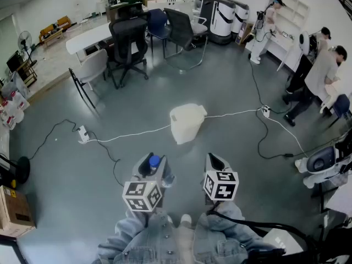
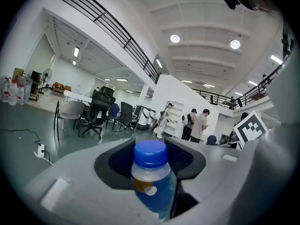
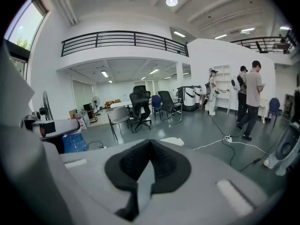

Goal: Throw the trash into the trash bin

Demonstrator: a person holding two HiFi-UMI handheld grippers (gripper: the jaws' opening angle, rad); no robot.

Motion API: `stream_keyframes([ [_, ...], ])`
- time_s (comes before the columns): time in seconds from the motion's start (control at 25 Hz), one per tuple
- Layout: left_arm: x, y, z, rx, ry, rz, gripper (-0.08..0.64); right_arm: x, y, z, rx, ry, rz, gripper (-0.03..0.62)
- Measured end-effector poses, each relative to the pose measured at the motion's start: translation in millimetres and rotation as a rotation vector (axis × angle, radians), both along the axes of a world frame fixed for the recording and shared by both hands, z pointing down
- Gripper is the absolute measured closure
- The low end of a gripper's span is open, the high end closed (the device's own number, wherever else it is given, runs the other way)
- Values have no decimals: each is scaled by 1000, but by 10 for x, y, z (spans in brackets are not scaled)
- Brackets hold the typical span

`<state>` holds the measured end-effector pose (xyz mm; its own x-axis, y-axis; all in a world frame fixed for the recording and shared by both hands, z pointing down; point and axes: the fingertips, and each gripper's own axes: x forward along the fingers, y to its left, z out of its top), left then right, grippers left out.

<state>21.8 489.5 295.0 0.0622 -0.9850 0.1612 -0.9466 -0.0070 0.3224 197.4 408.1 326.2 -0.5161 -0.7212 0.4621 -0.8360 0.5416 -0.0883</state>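
Carrying bottle (image 2: 151,175) gripped in left gripper (image 1: 150,164) jaws; right gripper (image 1: 215,163) jaws closed, empty. Bin (image 1: 187,123) stands ahead on floor (image 1: 236,147), well apart. Best to get close and centre the bottle over the bin before releasing.

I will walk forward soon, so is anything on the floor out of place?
Yes. A white cable lies loose across the open floor and passes by the trash bin; it could trip you.

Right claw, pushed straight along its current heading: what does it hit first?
Most likely the white trash bin: it shows just beyond the right gripper tips, slightly right of its line, only floor between. Depth is unclear; tilted down, the claw might meet floor first.
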Motion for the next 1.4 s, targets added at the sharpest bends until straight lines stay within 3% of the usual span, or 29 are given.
stream_keyframes([
  [0.52, -158, -140, 38, 2, -2, 40, 356, -187, -110, -19, 7, -50, 27, 589],
  [0.88, -198, -367, 195, -23, 8, 35, 355, -131, -311, 156, -47, -53, 55, 589],
  [1.08, -240, -714, 256, -38, 8, 12, 356, -164, -702, 206, -61, -62, 41, 589],
  [1.4, -331, -1596, 237, -43, -10, -65, 355, -257, -1745, 228, -86, -89, -19, 589],
])
